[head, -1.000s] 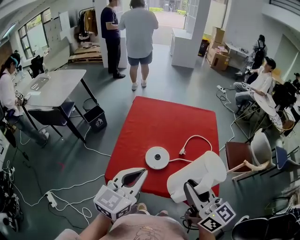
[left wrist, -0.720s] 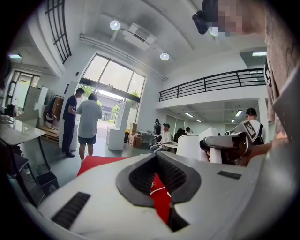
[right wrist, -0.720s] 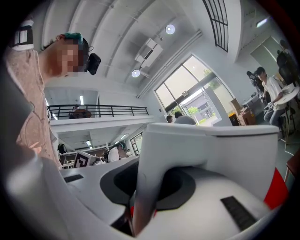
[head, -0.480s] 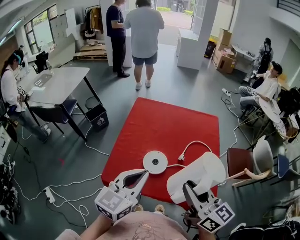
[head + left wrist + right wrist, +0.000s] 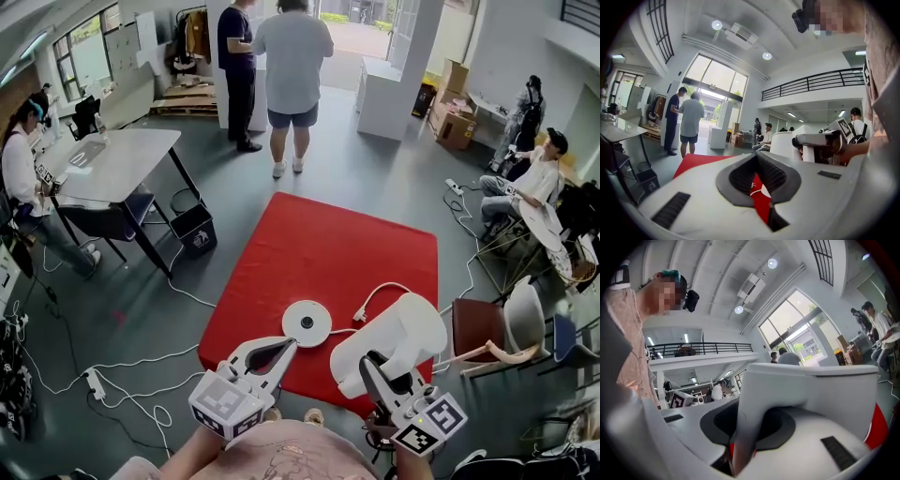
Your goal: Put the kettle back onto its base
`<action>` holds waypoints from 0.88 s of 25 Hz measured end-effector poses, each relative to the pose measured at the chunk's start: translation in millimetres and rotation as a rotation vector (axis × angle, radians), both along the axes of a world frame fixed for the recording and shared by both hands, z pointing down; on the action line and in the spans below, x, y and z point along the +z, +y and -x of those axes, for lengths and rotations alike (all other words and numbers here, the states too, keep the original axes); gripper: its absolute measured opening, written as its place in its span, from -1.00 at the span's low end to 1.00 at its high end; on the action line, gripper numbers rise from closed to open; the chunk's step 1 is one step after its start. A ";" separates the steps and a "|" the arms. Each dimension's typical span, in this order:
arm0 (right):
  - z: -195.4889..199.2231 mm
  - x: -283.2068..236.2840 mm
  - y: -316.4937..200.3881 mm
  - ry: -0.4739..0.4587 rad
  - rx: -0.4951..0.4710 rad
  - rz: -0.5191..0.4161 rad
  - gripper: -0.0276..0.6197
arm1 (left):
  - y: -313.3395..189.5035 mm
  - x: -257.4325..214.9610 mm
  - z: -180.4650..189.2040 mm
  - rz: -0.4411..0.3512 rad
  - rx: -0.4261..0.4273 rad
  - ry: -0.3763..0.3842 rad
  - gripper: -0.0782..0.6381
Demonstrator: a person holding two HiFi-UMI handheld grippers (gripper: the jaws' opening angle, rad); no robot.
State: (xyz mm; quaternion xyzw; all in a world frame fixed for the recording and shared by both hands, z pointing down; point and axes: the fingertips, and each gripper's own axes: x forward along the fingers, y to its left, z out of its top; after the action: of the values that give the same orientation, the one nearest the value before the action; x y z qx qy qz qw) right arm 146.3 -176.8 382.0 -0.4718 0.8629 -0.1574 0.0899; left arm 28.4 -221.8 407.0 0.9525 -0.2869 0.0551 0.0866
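Note:
The white kettle (image 5: 398, 336) hangs tilted above the near right corner of the red mat (image 5: 328, 244). My right gripper (image 5: 377, 369) is shut on its handle (image 5: 749, 427), and the kettle body (image 5: 815, 390) fills the right gripper view. The round white base (image 5: 307, 323) lies flat on the mat, left of and just beyond the kettle, with its cord and plug (image 5: 361, 314) trailing right. My left gripper (image 5: 277, 351) hovers at the mat's near edge just short of the base. Its jaws (image 5: 757, 155) are shut with nothing in them.
Two people (image 5: 281, 75) stand beyond the mat's far edge. A grey table (image 5: 108, 159) and a black bin (image 5: 195, 230) stand at the left. Chairs (image 5: 487, 323) and seated people (image 5: 534, 178) are at the right. Cables (image 5: 122, 394) cross the floor at the near left.
The kettle and both grippers have drifted a little forward and left, closer to the base. The right gripper's hold on the handle is unchanged, and the left gripper stays shut.

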 end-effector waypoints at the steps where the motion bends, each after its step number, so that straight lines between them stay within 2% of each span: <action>1: 0.9 -0.6 -3.0 0.003 -0.007 -0.001 -0.64 | 0.2 -0.1 -0.4 0.000 0.000 0.001 -0.79; 15: 46.8 -19.7 -68.0 0.052 -0.170 -0.068 -0.64 | -2.0 3.0 15.7 0.006 -0.059 -0.001 -0.79; 22: 62.2 -25.5 -95.3 0.061 -0.215 -0.088 -0.62 | -10.2 2.5 30.2 -0.003 -0.091 -0.002 -0.79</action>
State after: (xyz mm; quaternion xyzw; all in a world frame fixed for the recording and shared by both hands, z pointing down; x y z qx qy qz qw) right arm 84.1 -272.1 356.5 -0.3769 0.9168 -0.1139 0.0670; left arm -1.8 -232.0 409.5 0.9384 -0.3303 0.0517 0.0872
